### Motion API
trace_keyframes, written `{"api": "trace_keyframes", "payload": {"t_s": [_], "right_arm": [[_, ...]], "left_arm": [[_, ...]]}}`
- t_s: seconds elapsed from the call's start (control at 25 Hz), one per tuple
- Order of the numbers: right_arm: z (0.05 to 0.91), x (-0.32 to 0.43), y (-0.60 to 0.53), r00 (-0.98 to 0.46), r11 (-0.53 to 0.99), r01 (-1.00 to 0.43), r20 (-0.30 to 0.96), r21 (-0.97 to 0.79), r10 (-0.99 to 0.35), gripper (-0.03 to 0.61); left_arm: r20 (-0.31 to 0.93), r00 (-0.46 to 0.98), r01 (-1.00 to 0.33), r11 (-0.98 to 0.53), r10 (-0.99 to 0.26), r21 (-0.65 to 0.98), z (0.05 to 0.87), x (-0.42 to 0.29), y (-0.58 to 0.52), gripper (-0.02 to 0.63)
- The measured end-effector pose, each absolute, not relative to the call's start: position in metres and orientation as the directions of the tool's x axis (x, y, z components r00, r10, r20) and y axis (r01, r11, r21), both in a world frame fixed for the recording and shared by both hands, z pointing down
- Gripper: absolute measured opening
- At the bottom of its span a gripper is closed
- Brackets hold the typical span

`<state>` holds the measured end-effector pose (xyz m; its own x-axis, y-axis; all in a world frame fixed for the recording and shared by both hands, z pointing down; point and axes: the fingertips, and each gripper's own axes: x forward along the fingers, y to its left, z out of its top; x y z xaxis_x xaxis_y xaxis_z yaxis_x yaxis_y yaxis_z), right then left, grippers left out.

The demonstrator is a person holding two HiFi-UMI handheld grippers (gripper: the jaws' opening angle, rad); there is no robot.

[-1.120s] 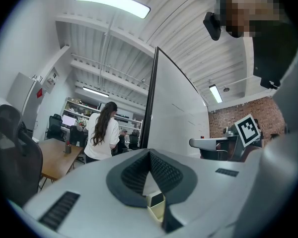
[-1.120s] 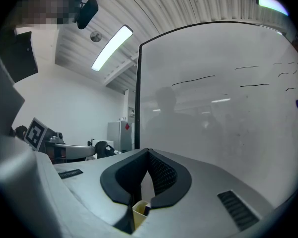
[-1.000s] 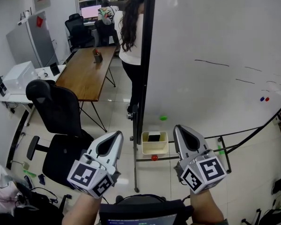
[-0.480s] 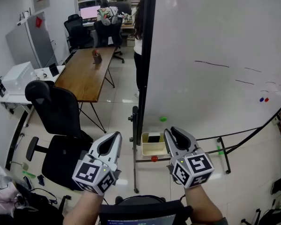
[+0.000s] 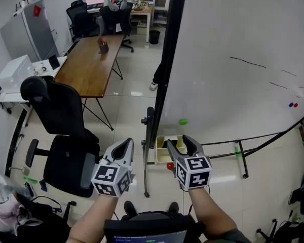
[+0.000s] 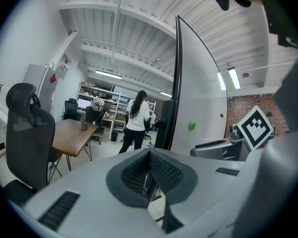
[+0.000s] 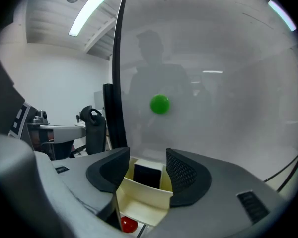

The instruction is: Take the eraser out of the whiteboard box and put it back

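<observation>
Two tools held low at the foot of the whiteboard [image 5: 233, 59].
The cream whiteboard box [image 5: 162, 145] sits by the board's lower corner. The right tool [image 5: 177, 142] faces it, jaws opening with nothing gripped between them. The left tool [image 5: 126, 145] is clenched on nothing. The black eraser [image 7: 146, 176] stands inside the box.

Black eraser [image 7: 147, 175] sits inside the cream whiteboard box [image 7: 139, 203].

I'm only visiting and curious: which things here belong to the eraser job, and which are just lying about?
For the job: black eraser, the cream box it sits in, whiteboard.
Lying about: green magnet, red ball below the box, office chair, wooden table.
</observation>
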<state>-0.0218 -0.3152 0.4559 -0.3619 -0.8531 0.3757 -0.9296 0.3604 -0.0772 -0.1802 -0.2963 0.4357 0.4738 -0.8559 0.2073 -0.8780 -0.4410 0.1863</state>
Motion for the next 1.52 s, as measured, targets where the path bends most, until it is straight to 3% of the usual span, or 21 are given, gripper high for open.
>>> {"api": "trace_keyframes", "payload": {"t_s": [0.44, 1.0, 1.2, 1.52], "right_arm": [[0.503, -0.027, -0.335, -0.268, 0.291, -0.956, 0.484, -0.029, -0.833, 0.29], [0.511, -0.032, -0.338, -0.214, 0.272, -0.962, 0.534, 0.031, -0.818, 0.265], [0.475, -0.027, -0.331, -0.257, 0.277, -0.961, 0.448, -0.023, -0.856, 0.264], [0.362, -0.018, -0.292, -0.34, 0.336, -0.94, 0.201, -0.053, -0.919, 0.264]], "left_arm": [[0.302, 0.487, -0.872, -0.439, -0.819, 0.216, 0.499, -0.168, -0.31, 0.032], [0.283, 0.473, -0.879, -0.423, -0.835, 0.219, 0.486, -0.189, -0.296, 0.032], [0.224, 0.492, -0.867, -0.449, -0.841, 0.216, 0.454, -0.191, -0.287, 0.032], [0.094, 0.544, -0.835, -0.526, -0.834, 0.161, 0.37, -0.182, -0.269, 0.028]]}}
